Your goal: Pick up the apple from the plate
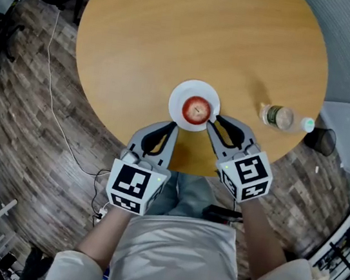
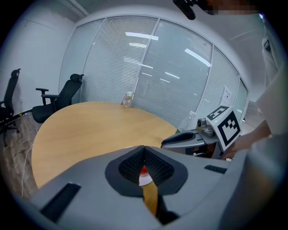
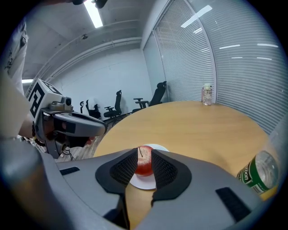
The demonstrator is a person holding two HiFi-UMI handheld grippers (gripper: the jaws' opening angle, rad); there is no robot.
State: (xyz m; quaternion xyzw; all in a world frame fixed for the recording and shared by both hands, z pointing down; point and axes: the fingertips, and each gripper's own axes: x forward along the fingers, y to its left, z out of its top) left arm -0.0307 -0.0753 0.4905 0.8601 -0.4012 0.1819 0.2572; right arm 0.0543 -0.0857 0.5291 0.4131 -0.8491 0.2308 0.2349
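Just inside the table's (image 1: 178, 32) near edge, bare wood spreading beyond, the apple (image 1: 197, 110) is sitting on the plate (image 1: 181, 91), the left gripper (image 1: 174, 124) angling down closed, the right gripper (image 1: 212, 121) angling down slightly parted beside the plate.

There was the round wooden table (image 1: 178, 32), its top bare over most of its width, and right at the tips of the right gripper (image 1: 214, 119) sat a white plate (image 1: 180, 93), flat on the wood near the edge closest to the person, with the left gripper (image 1: 174, 125) just short of its rim. Out past the right gripper's outer side, close to the table's edge and apart from the plate, a clear plastic bottle (image 1: 281, 117) with a green label rested on the top. Far ahead of both claws, by the far edge, a small clear bottle (image 3: 206, 95) stood upright on its own.
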